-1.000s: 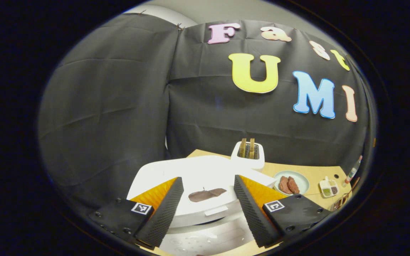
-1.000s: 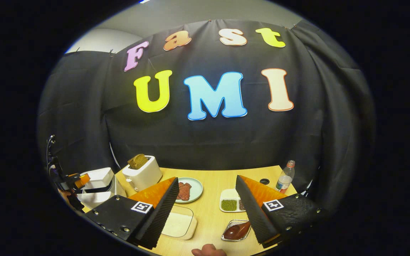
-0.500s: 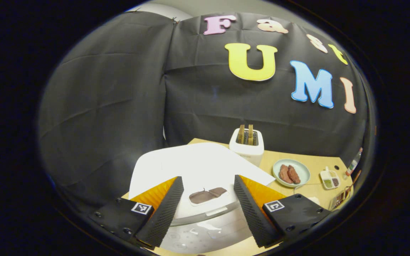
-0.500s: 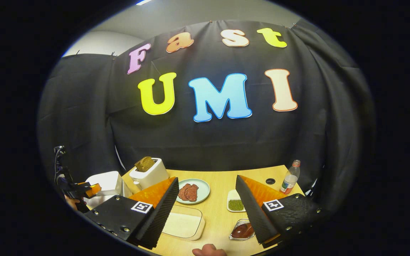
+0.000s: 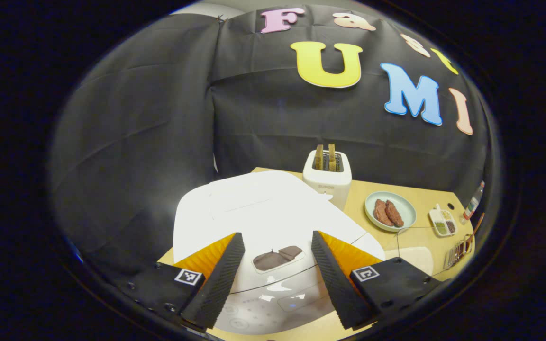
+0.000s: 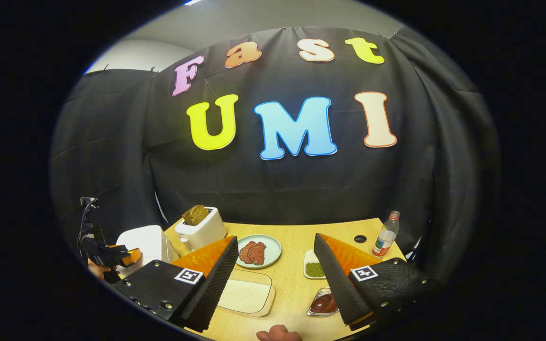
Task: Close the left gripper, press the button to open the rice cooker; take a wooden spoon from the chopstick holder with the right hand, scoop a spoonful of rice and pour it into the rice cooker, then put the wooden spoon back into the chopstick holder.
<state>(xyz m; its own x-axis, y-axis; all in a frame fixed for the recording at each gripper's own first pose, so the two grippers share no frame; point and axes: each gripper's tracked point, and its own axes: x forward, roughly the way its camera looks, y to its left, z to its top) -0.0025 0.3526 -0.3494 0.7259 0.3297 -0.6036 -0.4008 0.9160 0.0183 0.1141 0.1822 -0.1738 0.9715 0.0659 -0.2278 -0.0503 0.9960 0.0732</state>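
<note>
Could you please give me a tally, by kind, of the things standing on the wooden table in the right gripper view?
White appliances: 2 (white rice cooker, white toaster holding bread)
Dishes of food: 4 (pale green round plate of meat, clear rectangular tub of rice, white divided tray with green beans, clear small dish of brown sauce)
Bottles: 1 (clear plastic bottle)
Total: 7

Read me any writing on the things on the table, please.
No text can be quoted with certainty.
toaster: small dark print on its front, too small to read.
bottle: label too small to read.
rice cooker: faint marks on the front panel, blurred.
</note>
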